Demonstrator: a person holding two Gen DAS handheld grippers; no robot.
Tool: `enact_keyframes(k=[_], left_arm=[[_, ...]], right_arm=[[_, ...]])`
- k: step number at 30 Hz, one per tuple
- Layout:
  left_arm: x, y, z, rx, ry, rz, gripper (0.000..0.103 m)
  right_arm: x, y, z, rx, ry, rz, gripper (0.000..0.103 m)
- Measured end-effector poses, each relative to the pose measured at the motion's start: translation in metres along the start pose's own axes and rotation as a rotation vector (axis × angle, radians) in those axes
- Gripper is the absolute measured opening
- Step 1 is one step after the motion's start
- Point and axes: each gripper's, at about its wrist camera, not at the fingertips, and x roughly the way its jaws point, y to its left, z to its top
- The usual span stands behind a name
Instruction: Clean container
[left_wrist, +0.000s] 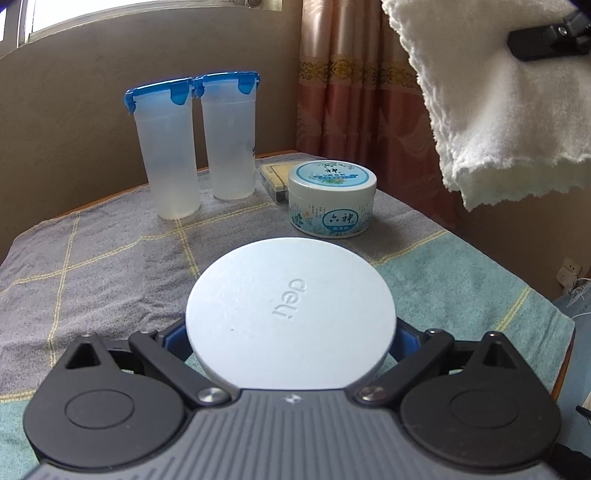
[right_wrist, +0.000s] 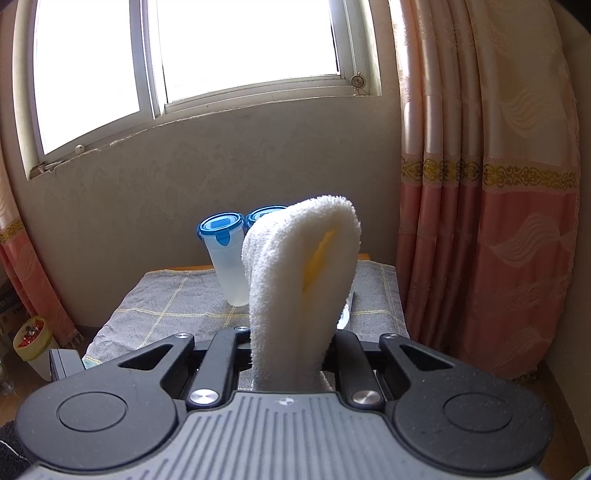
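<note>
The left gripper (left_wrist: 291, 332) clamps a round pale-blue plastic container (left_wrist: 291, 314), embossed "deli", above the grey checked table towel (left_wrist: 110, 243), near its front edge. The right gripper (right_wrist: 291, 354) pinches a fluffy white cloth (right_wrist: 303, 280) aloft to the right. Behind stand 2 blue-lidded translucent tumblers (left_wrist: 168, 151) and a white jar (left_wrist: 332, 197) labelled "六神".

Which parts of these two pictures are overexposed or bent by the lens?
Right wrist view: the window is blown out to white, and its frame bows. Left wrist view: light is even, and the table edge curves.
</note>
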Motion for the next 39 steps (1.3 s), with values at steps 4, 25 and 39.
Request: enact_keyframes(k=[4, 25, 39], left_arm=[[0.000, 0.000, -0.001, 0.004, -0.008, -0.002, 0.099], [-0.012, 0.003, -0.015, 0.036, -0.006, 0.016, 0.102], [-0.025, 0.010, -0.019, -0.044, -0.033, 0.000, 0.102]], right_arm=[[0.002, 0.004, 0.003, -0.007, 0.003, -0.006, 0.017], [0.010, 0.013, -0.002, -0.025, 0.031, 0.007, 0.018], [0.060, 0.047, -0.004, -0.199, 0.113, 0.024, 0.018]])
